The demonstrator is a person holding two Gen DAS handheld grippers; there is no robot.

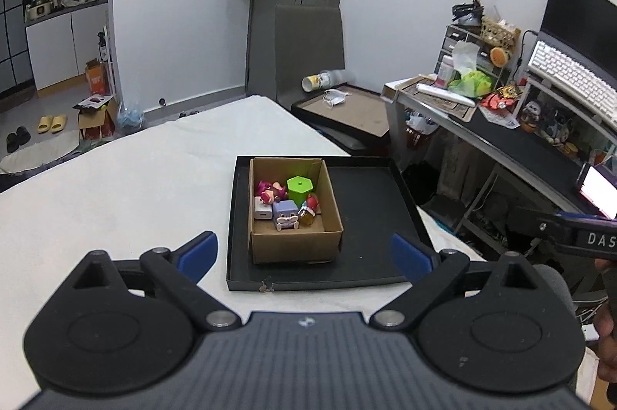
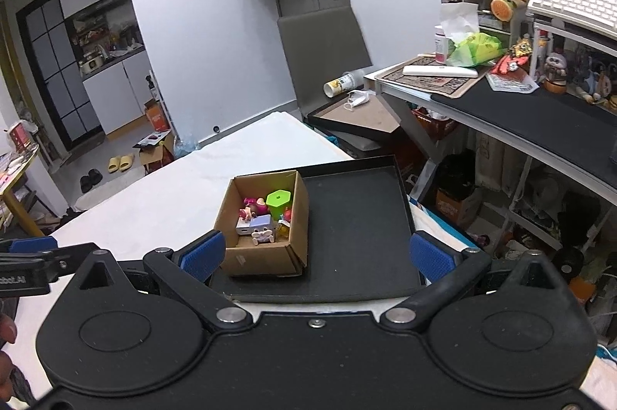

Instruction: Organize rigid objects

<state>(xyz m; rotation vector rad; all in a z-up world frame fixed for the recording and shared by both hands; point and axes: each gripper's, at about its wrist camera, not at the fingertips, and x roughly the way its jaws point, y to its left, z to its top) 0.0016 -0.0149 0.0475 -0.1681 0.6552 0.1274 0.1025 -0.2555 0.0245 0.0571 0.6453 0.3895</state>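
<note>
**Both grippers spread and empty, toys sit in the cardboard box**

Your left gripper (image 1: 304,253) hangs above the near edge of the black tray (image 1: 370,217) with its blue pads wide apart and nothing between them. Your right gripper (image 2: 316,255) is also spread wide, pads clear of everything, over the same tray's near side.

The cardboard box (image 1: 295,244) stands upright in the left part of the tray, open at the top. Inside it you have a green hexagonal container (image 1: 301,189) toward the back, a pink figure (image 1: 270,192) to its left, a white block (image 1: 261,211) in the near left corner, a lavender cube with a rabbit face (image 1: 286,215) beside that, and a small red and amber toy (image 1: 309,209) just right of the cube. They lie close together, touching in places.

The rest of the tray, to the right of the box, is bare. The tray rests on a white table (image 1: 135,178), near its right edge. A cluttered desk (image 1: 513,140) stands further right, well apart.
</note>
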